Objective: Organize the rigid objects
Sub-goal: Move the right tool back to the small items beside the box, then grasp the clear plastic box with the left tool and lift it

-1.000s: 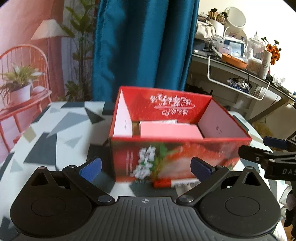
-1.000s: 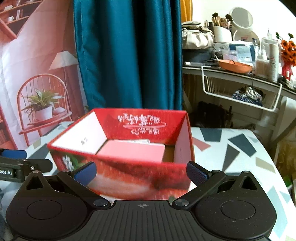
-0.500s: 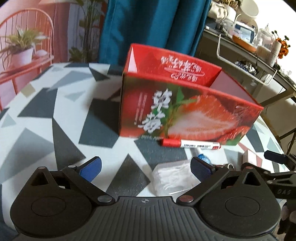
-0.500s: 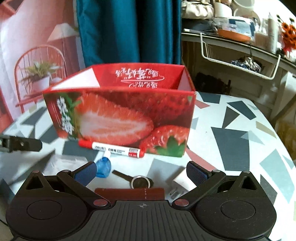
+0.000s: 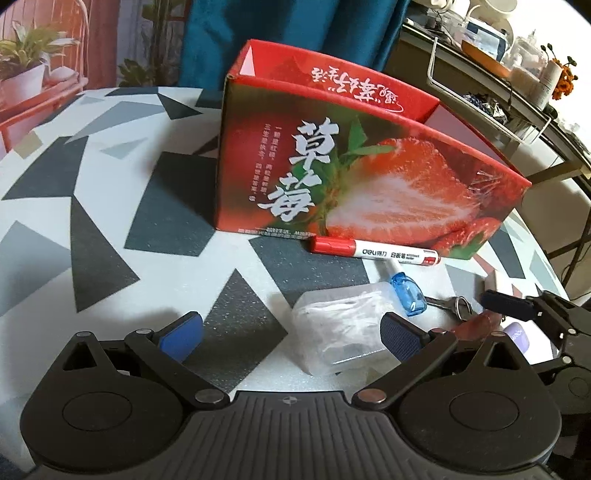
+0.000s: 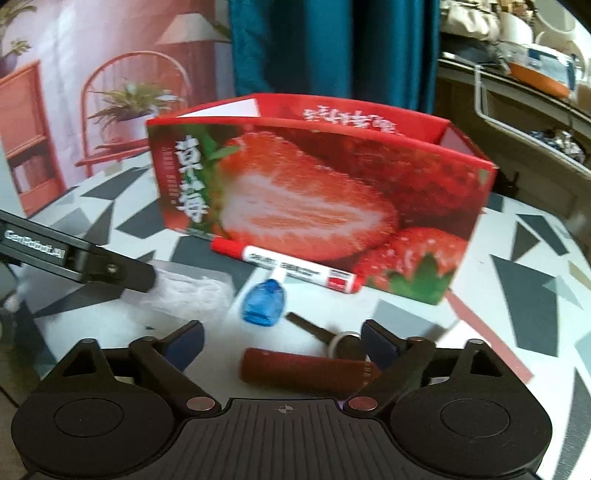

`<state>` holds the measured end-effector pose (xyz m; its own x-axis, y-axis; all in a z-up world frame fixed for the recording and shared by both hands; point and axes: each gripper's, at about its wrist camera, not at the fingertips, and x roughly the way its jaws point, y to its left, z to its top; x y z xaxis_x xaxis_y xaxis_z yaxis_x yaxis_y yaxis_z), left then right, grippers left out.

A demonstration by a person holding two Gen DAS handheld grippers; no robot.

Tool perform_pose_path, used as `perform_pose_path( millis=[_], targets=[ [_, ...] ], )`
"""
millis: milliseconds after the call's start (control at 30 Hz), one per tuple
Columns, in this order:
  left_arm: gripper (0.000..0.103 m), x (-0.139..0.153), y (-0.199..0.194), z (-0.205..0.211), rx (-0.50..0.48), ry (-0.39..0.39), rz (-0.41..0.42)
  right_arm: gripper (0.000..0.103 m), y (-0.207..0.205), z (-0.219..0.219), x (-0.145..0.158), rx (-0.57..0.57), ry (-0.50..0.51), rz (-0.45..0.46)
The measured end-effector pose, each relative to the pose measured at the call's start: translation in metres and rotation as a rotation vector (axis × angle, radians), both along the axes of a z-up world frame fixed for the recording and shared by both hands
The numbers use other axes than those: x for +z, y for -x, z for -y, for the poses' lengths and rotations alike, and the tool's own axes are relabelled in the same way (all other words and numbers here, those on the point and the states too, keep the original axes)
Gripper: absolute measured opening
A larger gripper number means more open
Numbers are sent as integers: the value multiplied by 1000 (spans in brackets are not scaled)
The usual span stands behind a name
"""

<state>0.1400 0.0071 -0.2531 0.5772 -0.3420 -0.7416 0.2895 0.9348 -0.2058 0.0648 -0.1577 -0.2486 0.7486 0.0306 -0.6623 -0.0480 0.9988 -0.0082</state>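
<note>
A red strawberry-print box [image 5: 369, 177] stands open-topped on the patterned table; it also shows in the right wrist view [image 6: 317, 199]. In front of it lie a red-and-white marker [image 5: 376, 253], a clear plastic case [image 5: 343, 328], a blue clip [image 5: 408, 299], a key with ring [image 6: 328, 334] and a dark red tube [image 6: 306, 371]. My left gripper [image 5: 291, 330] is open, its right finger beside the clear case. My right gripper [image 6: 282, 339] is open, low over the dark red tube, which lies between its fingers.
A blue curtain [image 5: 280, 33] hangs behind the table. A cluttered desk with a wire basket [image 5: 491, 85] stands at the right. A small pale block [image 5: 496, 282] lies near the table's right edge. The patterned tabletop [image 5: 92, 206] stretches left of the box.
Both grippers have dropped from above the box to table level in front of it. The right gripper has closed in on the dark red tube; the left one nears the clear case.
</note>
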Motion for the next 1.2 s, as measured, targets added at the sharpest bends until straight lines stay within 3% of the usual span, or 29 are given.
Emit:
perform_pose_path(
  millis=[167,233,333,400,433,767,1200],
  targets=[
    [100,4,2,-2,-4,32,19,65,-3,-15,-5,85,59,-20],
    [92,4,3,-2,-12,45,21,61,-5,-17,-5,108,44,-26],
    [75,2,1,-1,-26,59,1,60,-8,-24,-3,152,40,-20],
    [55,-1,-1,0,-34,69,-13,60,-12,-28,-2,193,31,-18],
    [52,-2,-2,-1,-38,78,-20,59,-14,-30,-1,209,18,-19],
    [51,-13,-5,-1,-75,162,-63,58,-35,-43,-8,282,6,-66],
    [46,3,1,2,-95,136,6,49,-23,-45,4,228,19,-37]
  ],
)
